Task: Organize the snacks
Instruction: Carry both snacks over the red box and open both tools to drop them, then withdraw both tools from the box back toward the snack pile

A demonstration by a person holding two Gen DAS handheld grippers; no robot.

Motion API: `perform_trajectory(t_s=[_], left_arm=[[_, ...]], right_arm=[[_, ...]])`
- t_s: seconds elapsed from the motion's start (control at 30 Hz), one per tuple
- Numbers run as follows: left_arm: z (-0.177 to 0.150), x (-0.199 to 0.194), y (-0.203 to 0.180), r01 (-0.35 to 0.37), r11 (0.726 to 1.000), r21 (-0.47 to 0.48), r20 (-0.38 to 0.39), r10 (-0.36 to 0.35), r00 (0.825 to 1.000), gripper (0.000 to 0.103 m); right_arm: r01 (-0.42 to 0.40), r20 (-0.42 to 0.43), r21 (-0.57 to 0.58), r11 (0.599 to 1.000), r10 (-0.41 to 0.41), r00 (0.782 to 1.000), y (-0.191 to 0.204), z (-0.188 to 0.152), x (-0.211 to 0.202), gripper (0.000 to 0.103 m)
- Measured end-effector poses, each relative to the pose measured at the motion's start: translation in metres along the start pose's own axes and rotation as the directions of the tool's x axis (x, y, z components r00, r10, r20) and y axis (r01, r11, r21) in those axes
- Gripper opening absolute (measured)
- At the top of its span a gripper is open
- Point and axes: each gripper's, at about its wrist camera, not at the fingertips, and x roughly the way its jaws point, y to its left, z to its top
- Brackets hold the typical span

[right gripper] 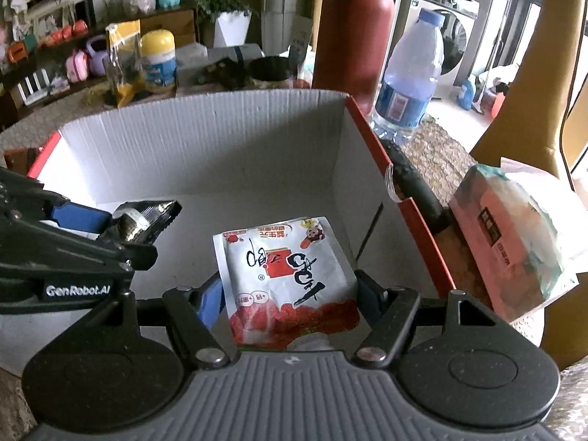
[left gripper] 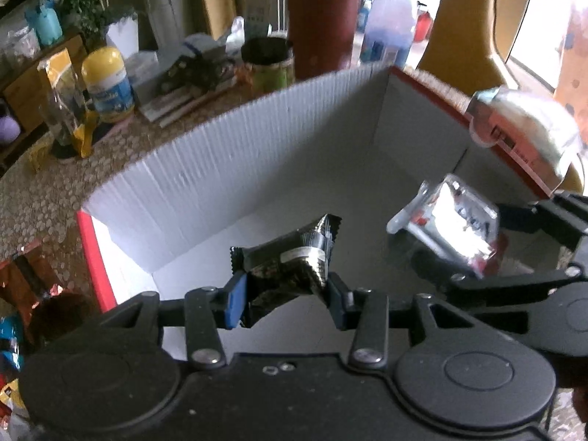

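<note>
Nearest the left wrist lens, the left gripper [left gripper: 284, 296] pinches a crumpled dark snack wrapper [left gripper: 294, 257] between its blue pads, holding it over the open cardboard box [left gripper: 205, 169], whose white corrugated walls and red outer edge fill the middle of the view. At three o'clock the right gripper [left gripper: 488, 253] enters, gripping a shiny white and red pouch [left gripper: 459, 228] inside the box. The floor of the box under them looks bare. Beyond its far wall, at eleven o'clock, the pebble-patterned tabletop [left gripper: 44, 198] carries a yellow-capped jar [left gripper: 107, 84] and a clear and yellow bag [left gripper: 64, 99]; at twelve o'clock stand a tall red flask [left gripper: 319, 18] and a water bottle [left gripper: 389, 25]. At nine o'clock, orange and blue snack packets [left gripper: 25, 279] lie outside the box. From the right wrist, the right gripper [right gripper: 290, 294] clamps the white and red pouch [right gripper: 286, 275] printed with lettering, both jaws against its sides, low in the box [right gripper: 205, 147]. At nine o'clock the left gripper [right gripper: 110, 220] holds the dark wrapper [right gripper: 147, 217] just above the box floor. At three o'clock a pink tissue pack [right gripper: 514, 235] sits outside the red wall, and at one o'clock the water bottle [right gripper: 411, 73] stands before a bright room with a washing machine [right gripper: 452, 33].
</note>
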Motion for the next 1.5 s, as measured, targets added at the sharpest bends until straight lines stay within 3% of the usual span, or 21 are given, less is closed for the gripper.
perform_trajectory(t_s=[0.27,0.5,0.63,0.77,1.5], left_arm=[[-0.004,0.011,0.001,-0.001,1.0,0.007,-0.059,0.002,0.998,0.047],[-0.006,0.006,0.0,-0.005,1.0,0.011,-0.043,0.005,0.999,0.052],[-0.008,-0.004,-0.001,0.004,1.0,0.01,-0.019,-0.004,1.0,0.055],[-0.012,-0.017,0.001,-0.005,1.0,-0.002,0.009,0.005,1.0,0.075],[-0.049,-0.122,0.029,0.031,0.999,-0.042,0.21,-0.022,0.977,0.084]], right_arm=[[0.001,-0.01,-0.007,1.0,-0.001,1.0,0.0,-0.002,0.002,0.071],[0.003,-0.004,-0.006,1.0,-0.003,1.0,-0.001,-0.001,-0.005,0.071],[0.005,0.014,0.011,1.0,-0.006,1.0,-0.003,-0.003,-0.013,0.071],[0.004,0.038,0.035,0.999,-0.006,0.999,-0.008,-0.005,-0.027,0.071],[-0.051,0.172,0.05,0.997,0.042,0.984,0.024,-0.017,-0.123,0.075]])
